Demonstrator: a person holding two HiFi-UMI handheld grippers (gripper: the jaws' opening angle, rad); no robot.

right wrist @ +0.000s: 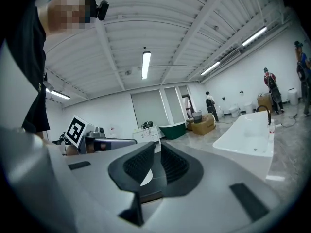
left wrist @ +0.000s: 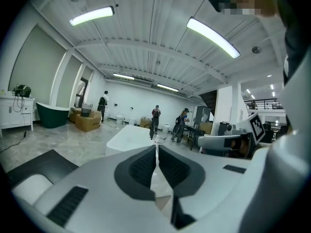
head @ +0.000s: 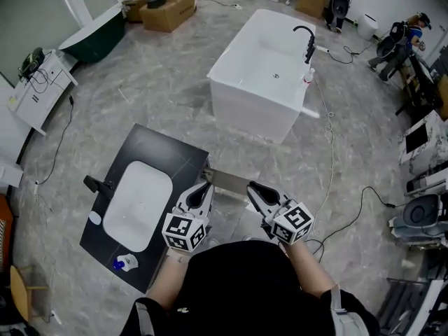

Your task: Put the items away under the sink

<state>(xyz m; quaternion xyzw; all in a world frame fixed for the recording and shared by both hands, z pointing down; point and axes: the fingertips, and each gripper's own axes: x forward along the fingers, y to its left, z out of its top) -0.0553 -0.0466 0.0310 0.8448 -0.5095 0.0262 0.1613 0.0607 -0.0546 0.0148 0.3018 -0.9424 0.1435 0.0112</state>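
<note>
Open grey marbled floor (head: 161, 75) surrounds the white rectangular bathtub (head: 259, 68) and the black vanity counter (head: 175, 156). The left gripper (head: 203, 187) and right gripper (head: 253, 187) hover beside the counter's edge, jaws closed and empty. A small blue-and-white bottle (head: 124, 262) sits on the counter's near corner.

Vanity top (head: 164, 152) with inset basin (head: 138, 205) at lower left, faucet (head: 98, 185) at its left edge, small bottle (head: 125, 262) on its near corner; bathtub (head: 252, 96) beyond, cardboard boxes (head: 168, 7) farther behind, cabinet (head: 40, 88) far left.

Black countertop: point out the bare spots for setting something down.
Free: the wide strip of countertop beyond the basin. Crowded: the near end, with a white disc and a blue-and-white item, and beside the faucet.
</note>
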